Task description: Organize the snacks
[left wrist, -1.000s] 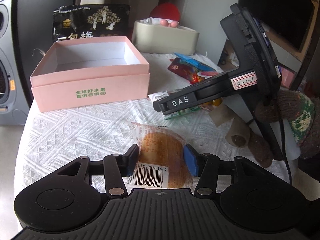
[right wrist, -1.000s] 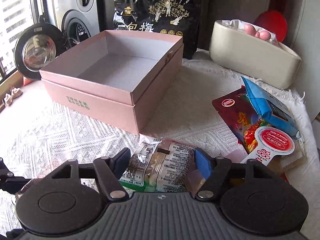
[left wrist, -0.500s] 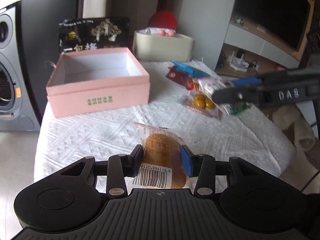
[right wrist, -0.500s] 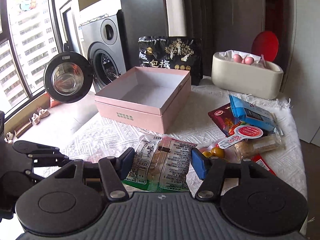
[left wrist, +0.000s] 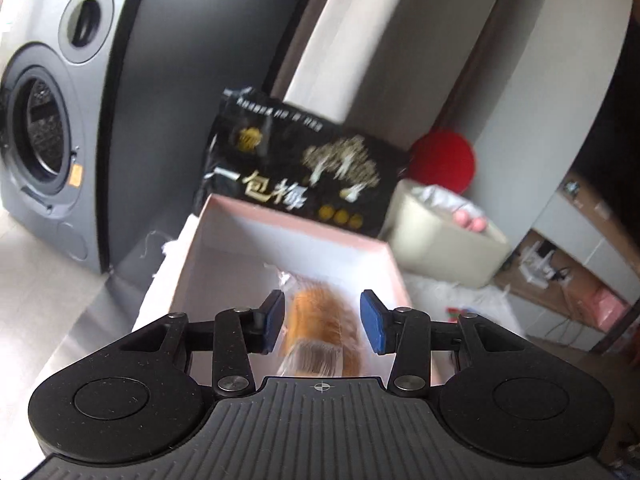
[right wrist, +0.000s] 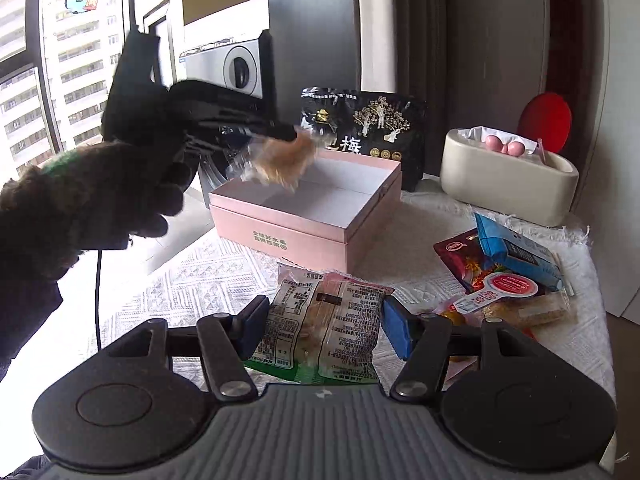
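Note:
My left gripper is shut on a wrapped golden bun and holds it in the air over the open pink box. The right wrist view shows that bun blurred above the box's left rim, with a gloved hand carrying the left gripper. My right gripper is shut on a clear snack packet with printed labels, raised above the white tablecloth. The box is empty inside.
A black bag with gold print stands behind the box. A cream container sits at the back right. Several loose snack packets lie on the cloth at the right. A washing machine stands left of the table.
The left gripper closed on the bun, lifted it off the cloth and carried it over the pink box. The right gripper closed on its packet, rose with it, then held still.

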Tool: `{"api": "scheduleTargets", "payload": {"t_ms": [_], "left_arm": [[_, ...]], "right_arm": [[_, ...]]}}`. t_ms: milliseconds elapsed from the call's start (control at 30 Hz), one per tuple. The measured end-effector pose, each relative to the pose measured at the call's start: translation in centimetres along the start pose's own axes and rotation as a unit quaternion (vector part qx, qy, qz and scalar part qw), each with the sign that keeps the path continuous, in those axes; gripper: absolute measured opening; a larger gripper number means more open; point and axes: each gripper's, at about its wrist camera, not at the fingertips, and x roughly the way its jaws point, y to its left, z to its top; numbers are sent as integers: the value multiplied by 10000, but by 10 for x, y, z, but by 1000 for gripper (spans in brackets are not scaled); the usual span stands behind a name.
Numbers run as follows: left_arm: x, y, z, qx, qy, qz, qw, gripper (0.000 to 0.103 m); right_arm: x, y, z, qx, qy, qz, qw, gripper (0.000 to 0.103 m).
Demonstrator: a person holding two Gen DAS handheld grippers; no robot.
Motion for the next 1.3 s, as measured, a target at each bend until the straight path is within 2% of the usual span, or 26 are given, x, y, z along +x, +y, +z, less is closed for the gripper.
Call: {"api": "scheduleTargets", "payload": {"t_ms": [67,200,300,400,467,533,600,700,867,1000,1100,1200,1300], "left_arm": [[4,1,-9,171,-9,60,9998,46],[-30,15,-21,-74,-524,-85,9986,46],[-57,24,-37,-174,-698,-121,9973,46],[-68,39,-47,-307,-845,-32,9959,46],[-67,50,-46,-500,-839,76,9952,46],[-69,59,-46,-714,-766,92,9945,46],[-75,59,-50,-692,-753,47,9947,46],[-80,52,-62,-614,-613,-58,9962,46],[-65,23,-81,-458,-165,-445,9978,46],[-52,-6,-94,-249,155,-889,9956,46],[-41,-31,-105,-41,417,-1131,9927,46],[-36,-51,-113,118,618,-1229,9904,46],[-35,-64,-119,278,800,-1211,9890,46]], "right_arm": [[6,-7,5,23,20,-124,9999,61],[26,-21,32,145,-31,-164,9998,61],[51,-24,65,247,-151,-35,9996,61],[90,-20,114,458,-315,240,9982,61],[115,-12,145,459,-564,340,9968,64],[139,-4,174,418,-510,246,9975,74],[146,-4,184,404,-469,221,9978,74],[137,-18,172,302,-462,128,9984,78],[107,-72,117,342,-116,-535,9979,79],[84,-122,63,820,296,-950,9916,82],[77,-150,27,1270,570,-998,9852,82],[76,-170,2,1750,589,-1065,9770,82],[74,-188,-3,2185,221,-1171,9685,82]]}}
